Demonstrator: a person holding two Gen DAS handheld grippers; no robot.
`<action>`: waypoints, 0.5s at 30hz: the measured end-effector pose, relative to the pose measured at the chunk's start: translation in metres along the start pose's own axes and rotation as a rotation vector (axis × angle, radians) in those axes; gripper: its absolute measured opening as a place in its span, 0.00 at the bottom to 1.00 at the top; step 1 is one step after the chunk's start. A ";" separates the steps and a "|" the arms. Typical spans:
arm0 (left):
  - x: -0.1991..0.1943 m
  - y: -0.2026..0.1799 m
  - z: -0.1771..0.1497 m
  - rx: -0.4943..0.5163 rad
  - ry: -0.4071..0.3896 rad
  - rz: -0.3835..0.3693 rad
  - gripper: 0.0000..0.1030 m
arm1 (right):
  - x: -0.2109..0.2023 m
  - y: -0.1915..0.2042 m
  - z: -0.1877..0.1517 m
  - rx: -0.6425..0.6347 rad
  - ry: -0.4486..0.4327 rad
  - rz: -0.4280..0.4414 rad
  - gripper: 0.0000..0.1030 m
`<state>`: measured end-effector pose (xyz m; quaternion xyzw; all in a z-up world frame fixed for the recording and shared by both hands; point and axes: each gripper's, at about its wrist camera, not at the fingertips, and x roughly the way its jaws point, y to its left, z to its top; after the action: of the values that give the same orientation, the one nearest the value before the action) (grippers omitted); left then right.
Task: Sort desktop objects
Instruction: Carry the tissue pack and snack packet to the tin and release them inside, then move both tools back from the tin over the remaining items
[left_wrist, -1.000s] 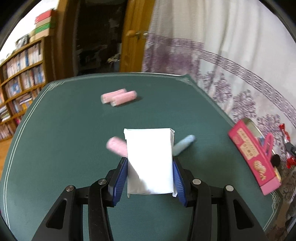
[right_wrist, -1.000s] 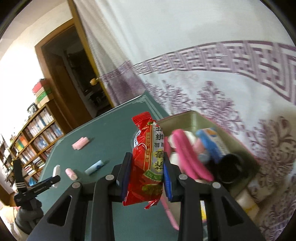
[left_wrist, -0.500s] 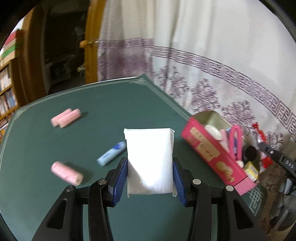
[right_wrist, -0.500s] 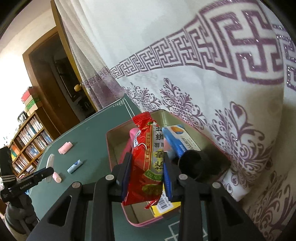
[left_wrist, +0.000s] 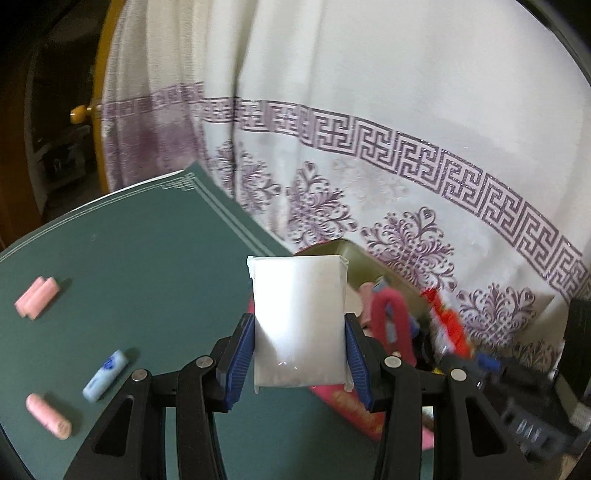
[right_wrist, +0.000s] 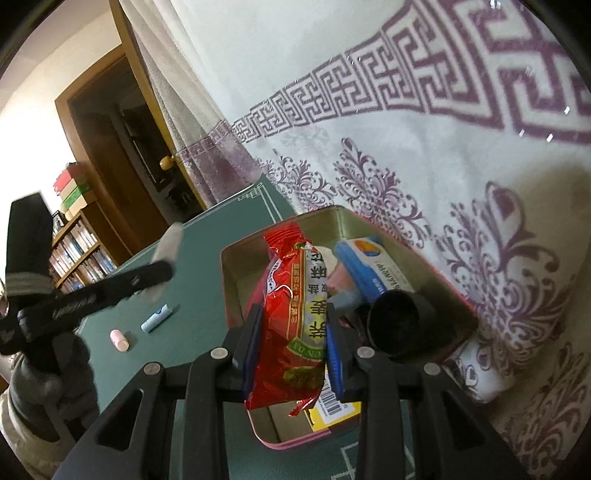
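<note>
- Left gripper (left_wrist: 300, 363) is pinching a white packet (left_wrist: 299, 317) between its blue pads, holding it upright over the near edge of the tin (left_wrist: 364, 266).
- Right gripper (right_wrist: 291, 350) is clamping a red snack bag (right_wrist: 295, 314) by its sides; the bag is hanging over the open tin (right_wrist: 436, 280), lower end near the front rim.
- Tin is sitting at the table's corner by the curtain, pink outside, dull gold inside. Inside: a blue box (right_wrist: 373, 269), a black round lid (right_wrist: 395, 317), a yellow barcoded pack (right_wrist: 334, 410), pink-handled scissors (left_wrist: 389, 314).
- Table (left_wrist: 140, 258) is wearing a dark green mat with white border lines.
- Loose on the mat, well apart from the tin: a pair of pink rolls (left_wrist: 36, 297) lying side by side, a single pink roll (left_wrist: 48, 415), a blue tube (left_wrist: 105, 374) just beside it.
- Curtain (left_wrist: 369, 110) is hanging behind the table, white with purple key-pattern band and floral motifs.
- Wooden door frame with a brass knob (right_wrist: 168, 161) is showing left of the curtain; a bookshelf (right_wrist: 79, 251) is standing farther left with stacked boxes on top.
</note>
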<state>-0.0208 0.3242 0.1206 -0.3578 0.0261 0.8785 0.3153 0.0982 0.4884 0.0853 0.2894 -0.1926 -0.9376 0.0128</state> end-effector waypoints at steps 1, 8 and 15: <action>0.007 -0.004 0.005 0.004 0.000 -0.006 0.47 | 0.002 -0.001 -0.001 0.002 0.005 0.003 0.33; 0.048 -0.012 0.019 -0.022 0.026 -0.032 0.49 | 0.012 -0.002 -0.009 -0.008 0.045 0.017 0.33; 0.064 0.007 0.013 -0.084 0.045 -0.024 0.67 | 0.017 -0.004 -0.010 -0.009 0.059 0.026 0.33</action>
<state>-0.0675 0.3567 0.0883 -0.3908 -0.0078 0.8667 0.3097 0.0898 0.4860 0.0678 0.3145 -0.1915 -0.9292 0.0320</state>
